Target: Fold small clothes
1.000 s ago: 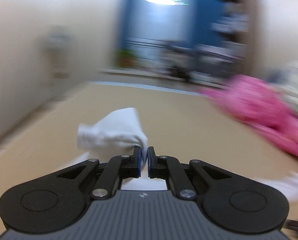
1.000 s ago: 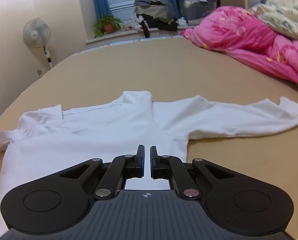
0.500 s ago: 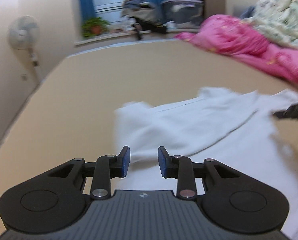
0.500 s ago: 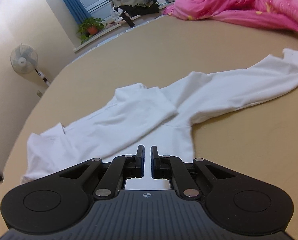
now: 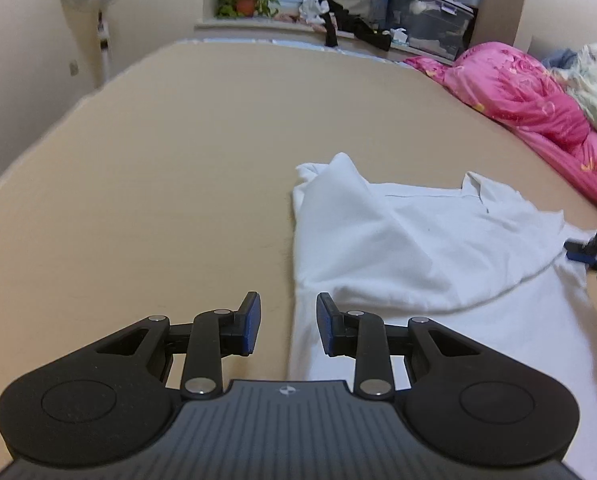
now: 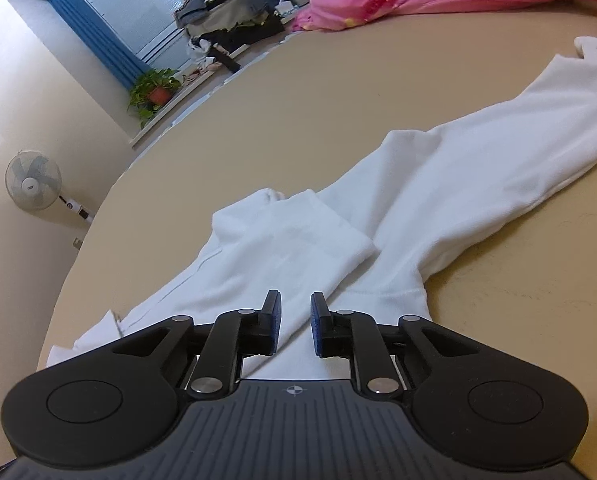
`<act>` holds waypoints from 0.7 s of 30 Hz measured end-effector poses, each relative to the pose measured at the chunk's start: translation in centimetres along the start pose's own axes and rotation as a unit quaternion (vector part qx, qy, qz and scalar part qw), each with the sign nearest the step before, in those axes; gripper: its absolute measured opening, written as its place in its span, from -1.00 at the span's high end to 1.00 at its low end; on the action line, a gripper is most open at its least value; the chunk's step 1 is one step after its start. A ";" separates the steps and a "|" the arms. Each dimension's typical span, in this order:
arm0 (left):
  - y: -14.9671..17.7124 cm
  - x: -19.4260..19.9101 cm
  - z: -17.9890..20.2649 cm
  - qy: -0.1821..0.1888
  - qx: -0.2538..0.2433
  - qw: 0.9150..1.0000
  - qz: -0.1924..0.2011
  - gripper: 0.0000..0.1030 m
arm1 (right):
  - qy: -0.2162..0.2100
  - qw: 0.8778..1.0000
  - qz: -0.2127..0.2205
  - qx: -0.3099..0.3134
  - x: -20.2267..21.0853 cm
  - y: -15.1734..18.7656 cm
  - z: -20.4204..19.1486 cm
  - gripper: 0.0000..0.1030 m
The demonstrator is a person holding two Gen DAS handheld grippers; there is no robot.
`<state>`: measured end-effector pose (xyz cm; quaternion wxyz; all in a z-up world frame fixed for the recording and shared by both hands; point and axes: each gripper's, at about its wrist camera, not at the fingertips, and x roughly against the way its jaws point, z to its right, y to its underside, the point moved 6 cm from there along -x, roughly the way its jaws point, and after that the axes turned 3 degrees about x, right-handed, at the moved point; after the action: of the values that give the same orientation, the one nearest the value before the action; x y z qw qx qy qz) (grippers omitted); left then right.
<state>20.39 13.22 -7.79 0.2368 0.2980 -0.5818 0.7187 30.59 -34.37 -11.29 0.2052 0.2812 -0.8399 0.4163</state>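
White long-sleeved shirt (image 5: pixel 438 248) spread flat on the tan bed (image 5: pixel 178 160). Left sleeve (image 6: pixel 298 240) already folded across the chest; right sleeve (image 6: pixel 498 168) outstretched toward the pink quilt (image 5: pixel 530 100), not yet folded. Left gripper (image 5: pixel 288 330) wide apart and empty beside the shirt's edge; right gripper (image 6: pixel 294 326) slightly apart, empty, above the body.

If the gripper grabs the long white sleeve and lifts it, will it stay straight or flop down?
Probably flop: the white shirt looks soft, its other sleeve already lying folded flat across the body. The long sleeve looks thin and wrinkled, so likely light, dangling from one pinch.
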 end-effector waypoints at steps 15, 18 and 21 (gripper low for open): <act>-5.8 -7.6 -1.0 0.065 0.111 0.991 0.039 0.19 | -0.020 0.994 0.109 0.021 0.9 -2.4 -3.1 1.00; -6.3 -7.8 -1.9 0.063 0.145 0.986 0.044 0.18 | -0.002 0.986 0.164 0.022 6.4 -3.0 -4.1 1.00; -6.6 -8.0 -2.2 0.060 0.150 0.986 0.040 0.19 | 0.081 0.990 0.117 0.018 5.0 -1.9 -1.2 1.00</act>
<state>30.33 16.80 -9.16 0.1945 0.2628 -0.4634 0.8236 28.17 -35.88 -6.60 0.2171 0.1502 -0.8401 0.4738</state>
